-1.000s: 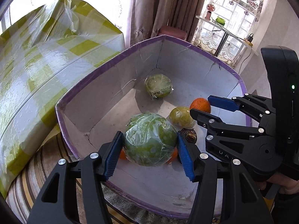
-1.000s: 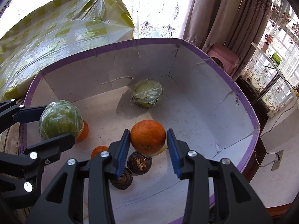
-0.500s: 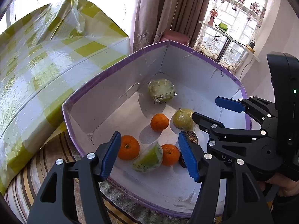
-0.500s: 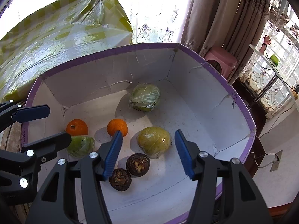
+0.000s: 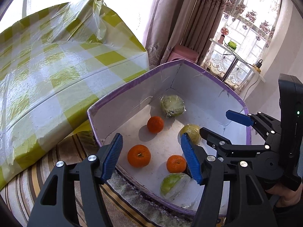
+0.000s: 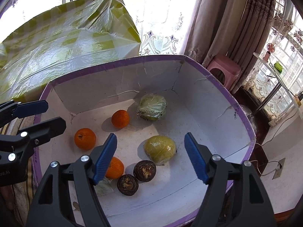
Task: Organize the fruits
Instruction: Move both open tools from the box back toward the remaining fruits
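A white box with a purple rim (image 5: 132, 84) (image 6: 113, 61) holds the fruit. On its floor lie three oranges (image 5: 139, 155) (image 6: 85, 138), a wrapped green fruit at the back (image 5: 172, 106) (image 6: 152, 106), a wrapped yellow-green fruit (image 6: 160, 149) (image 5: 191, 132), two dark brown fruits (image 6: 144, 170) and a wrapped green piece (image 5: 174, 185) near the front wall. My left gripper (image 5: 151, 157) (image 6: 43, 115) hangs open and empty over the box's near left side. The jaws of my right gripper (image 6: 150, 158) (image 5: 221, 124) are opening, clear of the yellow-green fruit below them.
A bulky thing under a yellow-and-white chequered plastic cover (image 5: 56, 66) rises left of the box. The box stands on a striped cloth (image 5: 47, 157). Beyond it are curtains, a pink stool (image 6: 221, 70) and a small table by the window (image 5: 236, 56).
The left gripper let go of the wrapped green fruit and the right let go of an orange; both now lie in the box. Both jaws opened, and the left gripper drew back.
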Available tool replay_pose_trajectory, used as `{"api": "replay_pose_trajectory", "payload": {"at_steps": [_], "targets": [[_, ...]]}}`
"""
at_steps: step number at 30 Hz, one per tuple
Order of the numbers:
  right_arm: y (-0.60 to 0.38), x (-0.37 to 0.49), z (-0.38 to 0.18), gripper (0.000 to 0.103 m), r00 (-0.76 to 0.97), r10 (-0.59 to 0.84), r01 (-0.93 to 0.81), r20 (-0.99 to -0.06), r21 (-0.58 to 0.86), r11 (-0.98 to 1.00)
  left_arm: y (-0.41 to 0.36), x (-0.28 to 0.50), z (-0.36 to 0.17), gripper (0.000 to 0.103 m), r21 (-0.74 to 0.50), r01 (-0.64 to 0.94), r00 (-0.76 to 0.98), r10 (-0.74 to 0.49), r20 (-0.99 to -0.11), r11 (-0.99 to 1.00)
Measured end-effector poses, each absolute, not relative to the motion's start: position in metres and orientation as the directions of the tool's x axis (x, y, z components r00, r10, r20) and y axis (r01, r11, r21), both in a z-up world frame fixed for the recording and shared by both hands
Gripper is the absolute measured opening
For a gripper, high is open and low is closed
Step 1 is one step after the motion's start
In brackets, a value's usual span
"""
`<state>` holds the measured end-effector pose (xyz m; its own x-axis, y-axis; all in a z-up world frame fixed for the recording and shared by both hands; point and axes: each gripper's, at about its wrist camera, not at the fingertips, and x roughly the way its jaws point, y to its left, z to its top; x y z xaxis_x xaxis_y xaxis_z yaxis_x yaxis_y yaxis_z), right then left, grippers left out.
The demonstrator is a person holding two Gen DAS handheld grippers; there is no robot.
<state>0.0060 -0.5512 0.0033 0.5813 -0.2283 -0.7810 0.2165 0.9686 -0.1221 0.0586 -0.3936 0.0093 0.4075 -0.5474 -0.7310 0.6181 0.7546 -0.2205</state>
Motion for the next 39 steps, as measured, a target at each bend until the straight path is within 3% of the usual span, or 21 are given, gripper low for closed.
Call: {"api": "replay_pose_trajectory", "payload": {"at_steps": [12,18,23,27,39], "targets": [[-0.521,0.010,0.026,0.079,0.634,-0.193,0.178,-0.748,-0.101,0.979,-0.329,0.062,0.028,0.062,-0.261,0.517,0.513,-0.540,-0.668,0.815],[-0.492,0.009,0.038,0.087,0.682,-0.126,0.155,-0.721,-0.026,0.988,-0.292,0.054,0.038,0.062,-0.252,0.474,0.573,-0.513,-0.639,0.844],[-0.454,0.013,0.042,0.087,0.708,-0.047,0.090,-0.704,0.024,0.996,-0.261,0.049,0.045,0.063,-0.257,0.436,0.606,-0.493,-0.624,0.862],[-0.422,0.018,0.038,0.093,0.704,0.022,0.029,-0.710,0.060,0.998,-0.234,0.045,0.048,0.066,-0.263,0.395,0.637,-0.469,-0.612,0.880],[-0.363,0.027,0.031,0.094,0.692,0.077,-0.078,-0.718,0.032,0.996,-0.147,0.034,0.050,0.067,-0.234,0.224,0.726,-0.322,-0.608,0.946]]}}
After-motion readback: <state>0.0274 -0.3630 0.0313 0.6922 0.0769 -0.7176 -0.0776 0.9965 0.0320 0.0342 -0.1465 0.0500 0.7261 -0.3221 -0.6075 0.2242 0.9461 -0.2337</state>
